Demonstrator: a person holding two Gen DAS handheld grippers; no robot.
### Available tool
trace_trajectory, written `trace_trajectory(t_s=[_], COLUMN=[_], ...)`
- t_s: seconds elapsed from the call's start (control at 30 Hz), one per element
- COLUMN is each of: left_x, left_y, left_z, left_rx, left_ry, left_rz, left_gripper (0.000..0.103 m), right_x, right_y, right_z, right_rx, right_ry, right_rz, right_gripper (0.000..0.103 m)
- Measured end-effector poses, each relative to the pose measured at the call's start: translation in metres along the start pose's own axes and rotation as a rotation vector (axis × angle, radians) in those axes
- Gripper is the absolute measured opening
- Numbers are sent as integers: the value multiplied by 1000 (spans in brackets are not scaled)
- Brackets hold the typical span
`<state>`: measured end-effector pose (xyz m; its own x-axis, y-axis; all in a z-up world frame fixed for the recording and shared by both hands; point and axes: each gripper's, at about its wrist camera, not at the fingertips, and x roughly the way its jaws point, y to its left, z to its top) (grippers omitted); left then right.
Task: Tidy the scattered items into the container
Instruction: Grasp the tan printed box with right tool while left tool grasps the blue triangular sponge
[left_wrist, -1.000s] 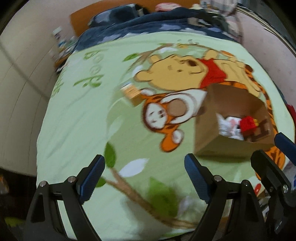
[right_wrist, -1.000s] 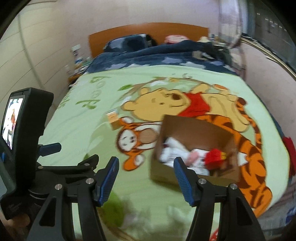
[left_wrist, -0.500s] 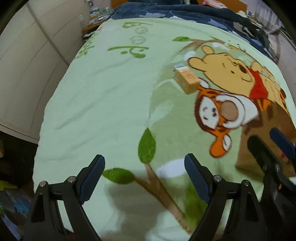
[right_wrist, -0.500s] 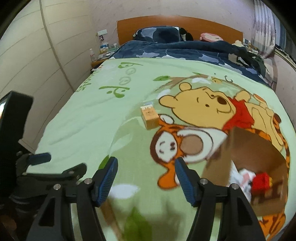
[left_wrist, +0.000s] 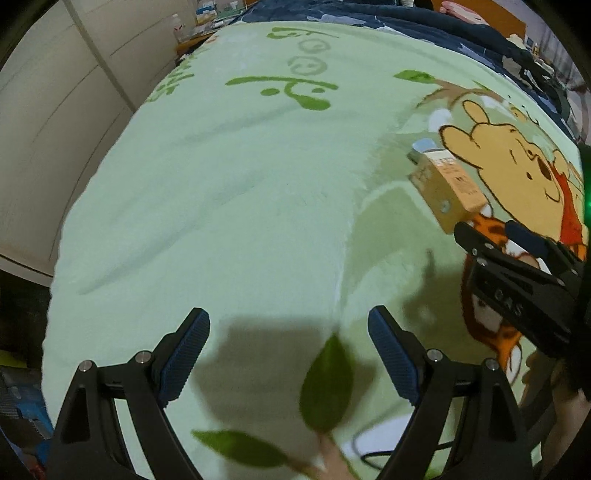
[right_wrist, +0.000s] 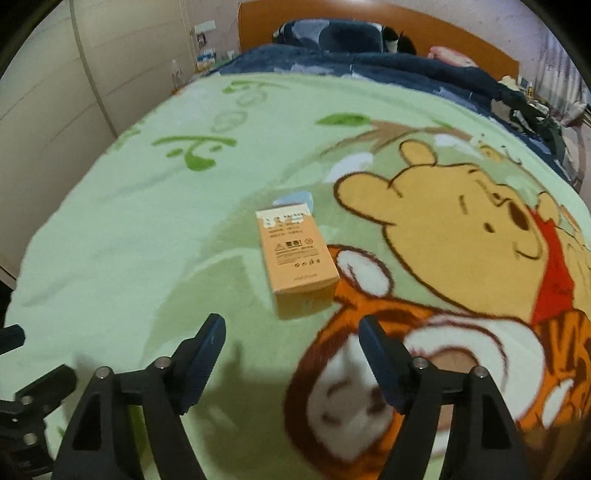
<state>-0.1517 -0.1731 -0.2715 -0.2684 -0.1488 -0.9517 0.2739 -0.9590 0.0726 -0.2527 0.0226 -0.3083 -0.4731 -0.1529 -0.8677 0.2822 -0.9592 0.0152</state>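
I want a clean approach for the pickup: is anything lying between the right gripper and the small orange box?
Nothing. In the right wrist view, only bare blanket separates the right gripper, its fingers opening and empty, from the orange box.

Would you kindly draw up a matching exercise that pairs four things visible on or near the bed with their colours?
Things:
1. small box
2. blanket
3. headboard
4. right gripper pads

Colours:
A. dark blue
B. pale green
C. light orange
D. brown wood

Pairs: 1-C, 2-B, 3-D, 4-A
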Motion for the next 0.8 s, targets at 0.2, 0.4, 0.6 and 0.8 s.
trace_trajectory(t_s=[0.2, 0.4, 0.6, 0.8], left_x=[20, 38, 50, 55], left_y=[-7, -19, -35, -50], left_z=[15, 34, 43, 44], left_rx=[14, 36, 69, 97], left_ry=[5, 11, 15, 27], left_rz=[-14, -8, -1, -3], left_gripper=[89, 89, 89, 89], right_x=[37, 71, 64, 43], right_y=[-14, 5, 2, -8], right_z=[16, 30, 25, 4], right_rx=[7, -132, -78, 0], right_ry=[30, 68, 34, 33], right_rz=[-11, -13, 1, -15], right_gripper=[79, 79, 48, 47])
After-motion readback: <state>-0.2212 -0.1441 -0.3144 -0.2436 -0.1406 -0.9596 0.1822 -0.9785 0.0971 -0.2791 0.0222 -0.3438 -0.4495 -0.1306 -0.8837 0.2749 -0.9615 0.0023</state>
